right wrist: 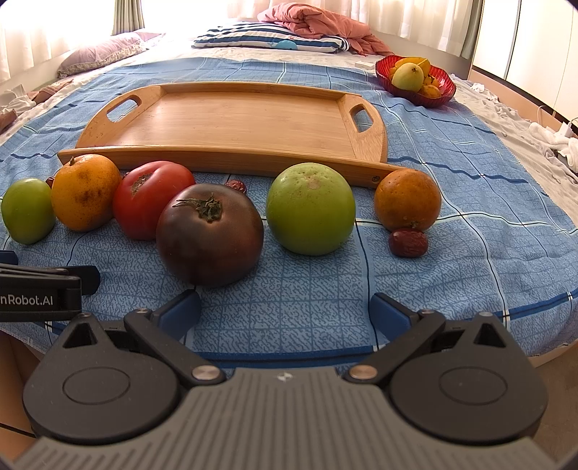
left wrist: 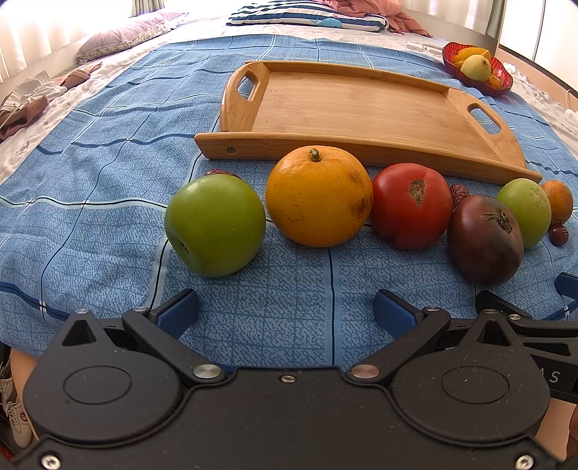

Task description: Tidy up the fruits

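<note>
A: Nearest the lens in each wrist view, what is shown?

B: The left gripper (left wrist: 285, 307) and the right gripper (right wrist: 285, 307), both with jaws spread wide and holding nothing, above the blue checked bedspread (left wrist: 108, 173) at the near edge of the bed.

A: And just beyond the jaws?

B: A row of fruit lying on the bedspread. From the left: a green fruit (left wrist: 215, 226), a large orange (left wrist: 319, 197), a red tomato (left wrist: 412, 204) and a dark purple tomato (left wrist: 486, 238) that sits nearer the grippers than its neighbours. In the right wrist view the row goes on with a second green fruit (right wrist: 310, 208), a small orange (right wrist: 407, 199) and, touching the front of that orange, a wrinkled red date (right wrist: 408, 243). Another date (right wrist: 236, 186) shows behind the dark tomato.

A: Behind the row?

B: A wooden tray (right wrist: 224, 119) with a cut-out handle at each end, lying flat just beyond the fruit. Nothing lies in it.

A: Farther back?

B: To the right, well apart from the tray, a red glass bowl (right wrist: 415, 95) holding yellow and orange fruit. At the head of the bed, a striped pillow (right wrist: 267, 39), a pink quilt (right wrist: 318, 20) bunched up, and a lilac pillow (right wrist: 97, 54) towards the curtained window.
</note>
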